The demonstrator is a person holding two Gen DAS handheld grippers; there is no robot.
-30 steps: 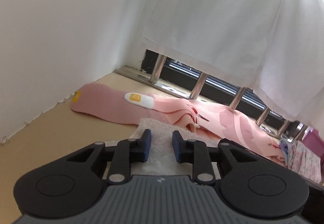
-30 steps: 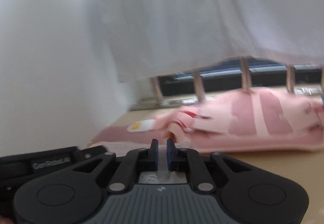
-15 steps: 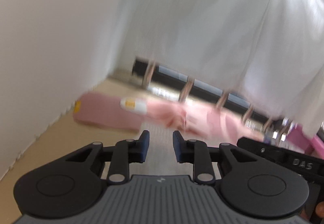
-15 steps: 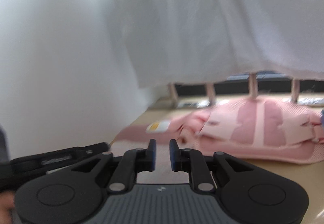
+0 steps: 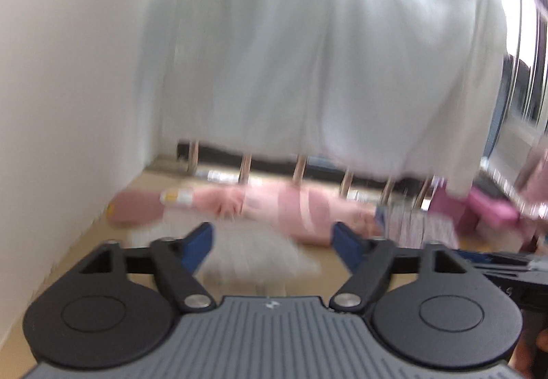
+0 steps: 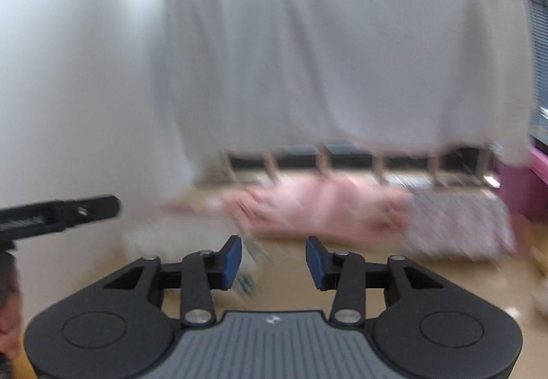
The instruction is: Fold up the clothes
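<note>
Both views are blurred by motion. A pale folded cloth (image 5: 253, 252) lies on the beige surface, in front of and below my left gripper (image 5: 272, 240). The left jaws are opening wide and nothing is between them. My right gripper (image 6: 274, 257) is also opening, with only the beige surface showing between its blue pads (image 6: 231, 257). The pale cloth (image 6: 164, 238) lies to its left. A long pink garment (image 5: 284, 207) (image 6: 325, 207) lies across the back near the window rail.
A white curtain (image 5: 308, 53) hangs over the barred window, and a white wall (image 5: 68, 71) closes the left side. A small-patterned garment (image 6: 455, 228) and a magenta box (image 6: 527, 184) sit at the right. The left gripper's body (image 6: 58, 214) shows at the left edge.
Both grippers have spread their jaws and drawn back and up from the pale cloth, which now lies free on the surface. More of the right side has come into view.
</note>
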